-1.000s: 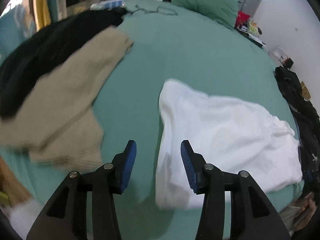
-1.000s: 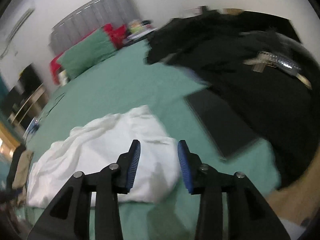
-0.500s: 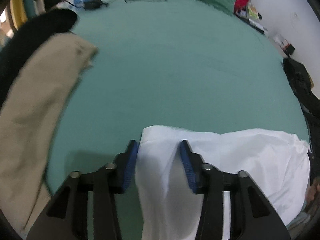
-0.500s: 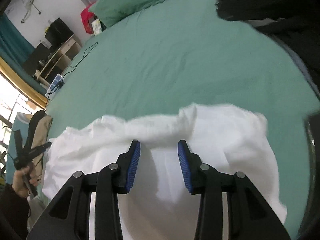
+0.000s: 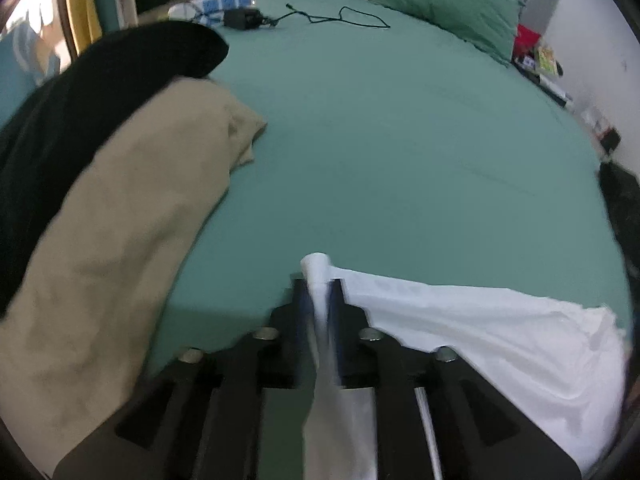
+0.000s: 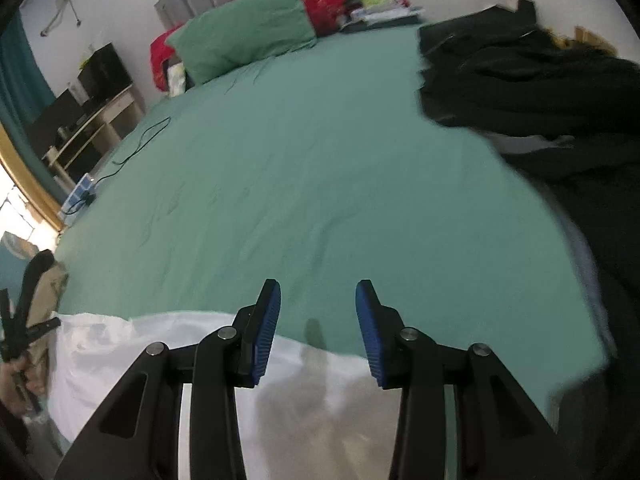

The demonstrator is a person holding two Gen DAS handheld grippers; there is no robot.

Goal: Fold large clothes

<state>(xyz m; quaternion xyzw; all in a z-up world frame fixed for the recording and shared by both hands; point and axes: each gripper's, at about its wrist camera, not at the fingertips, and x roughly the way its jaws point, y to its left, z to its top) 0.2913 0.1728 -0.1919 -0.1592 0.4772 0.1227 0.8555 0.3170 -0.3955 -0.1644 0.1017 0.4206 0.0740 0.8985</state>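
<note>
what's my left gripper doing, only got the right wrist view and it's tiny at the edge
Observer: The left gripper has a corner of the white garment between its fingers, and its jaws are opening.
Operator: anything near it on that side
Observer: A tan garment lies on the bed to its left, apart from the white one.
Operator: just that one
Observer: No, a black garment lies along the tan one's far side.
</note>
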